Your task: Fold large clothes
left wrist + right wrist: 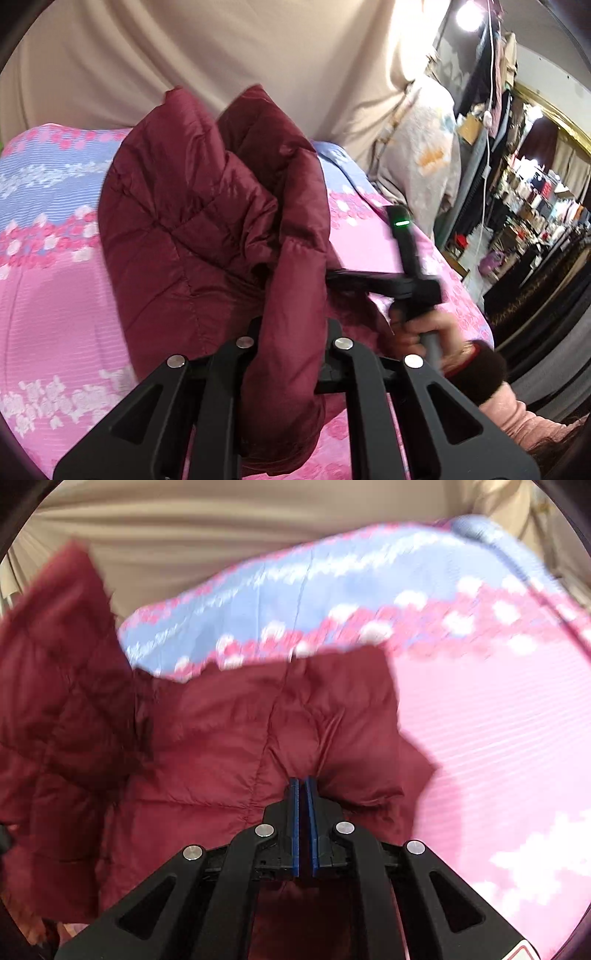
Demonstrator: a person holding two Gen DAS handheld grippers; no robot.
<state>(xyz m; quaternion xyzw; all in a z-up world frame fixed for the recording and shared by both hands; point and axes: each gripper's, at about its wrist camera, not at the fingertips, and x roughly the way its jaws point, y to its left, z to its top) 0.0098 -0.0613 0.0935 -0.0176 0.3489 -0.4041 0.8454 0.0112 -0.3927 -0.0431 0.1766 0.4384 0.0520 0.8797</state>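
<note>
a maroon quilted jacket is lying bunched on a bed covered with a pink and blue flowered bedspread, its bulk sitting toward the far edge of the bed by a beige curtain. the left gripper is closing narrow on a thick fold of the jacket, which is draping between its black fingers and hiding the pads. the right gripper is pinching the jacket too: its blue pads are standing almost together with a tuck of maroon fabric puckering at their tips. in the left wrist view, the right gripper is reaching into the jacket's near-right side, a hand in a dark cuff gripping its handle. the right wrist view is blurring, with the bedspread lying bare toward the right edge of the bed. beyond that edge, cluttered shelves are standing well apart from the jacket.
</note>
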